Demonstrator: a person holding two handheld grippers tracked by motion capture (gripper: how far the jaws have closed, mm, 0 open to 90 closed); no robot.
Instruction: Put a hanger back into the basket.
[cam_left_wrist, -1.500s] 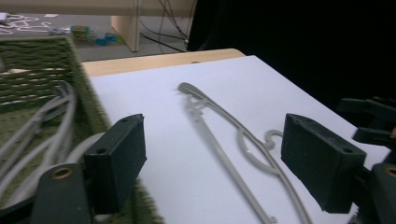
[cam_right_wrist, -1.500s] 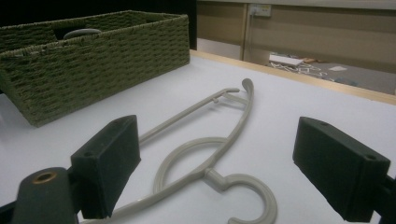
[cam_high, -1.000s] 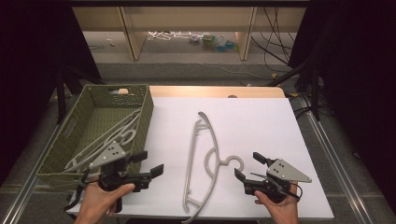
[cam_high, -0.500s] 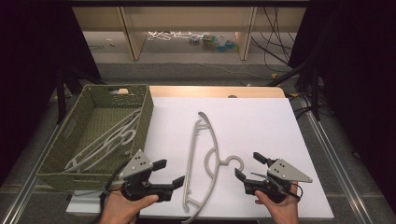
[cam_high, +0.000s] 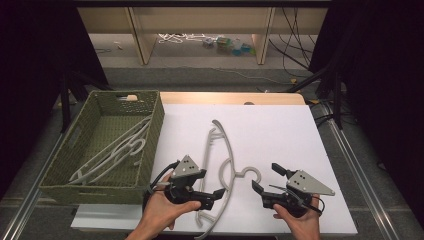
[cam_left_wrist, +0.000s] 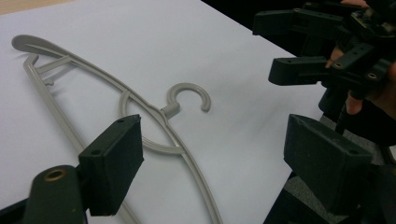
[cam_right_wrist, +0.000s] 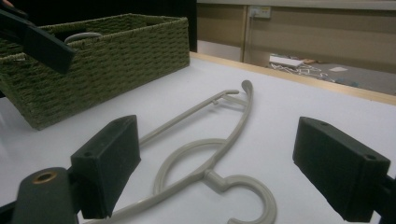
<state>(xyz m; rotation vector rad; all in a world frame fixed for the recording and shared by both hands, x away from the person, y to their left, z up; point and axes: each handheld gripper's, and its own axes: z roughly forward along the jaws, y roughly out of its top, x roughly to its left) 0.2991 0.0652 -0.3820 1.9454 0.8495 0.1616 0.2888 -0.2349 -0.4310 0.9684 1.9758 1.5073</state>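
A grey plastic hanger (cam_high: 226, 143) lies flat on the white board (cam_high: 280, 130), its hook toward the right. My left gripper (cam_high: 213, 188) is open and hovers over the hanger's near arm, jaws pointing right. In the left gripper view the hanger (cam_left_wrist: 163, 112) lies between and beyond the open jaws of that gripper (cam_left_wrist: 215, 158). To the right of the hook, my right gripper (cam_high: 266, 177) is open and holds nothing. The right gripper view looks between its open gripper (cam_right_wrist: 215, 163) at the hanger's hook (cam_right_wrist: 243, 196) just ahead.
A green woven basket (cam_high: 152, 145) stands at the left of the board, with a few pale hangers (cam_high: 115, 150) inside. The basket (cam_right_wrist: 107, 60) also rises behind the hanger in the right gripper view. Shelving and cables lie on the floor beyond the table.
My left gripper has moved right, from beside the basket to over the hanger's near arm. The right gripper and the hanger have stayed put.
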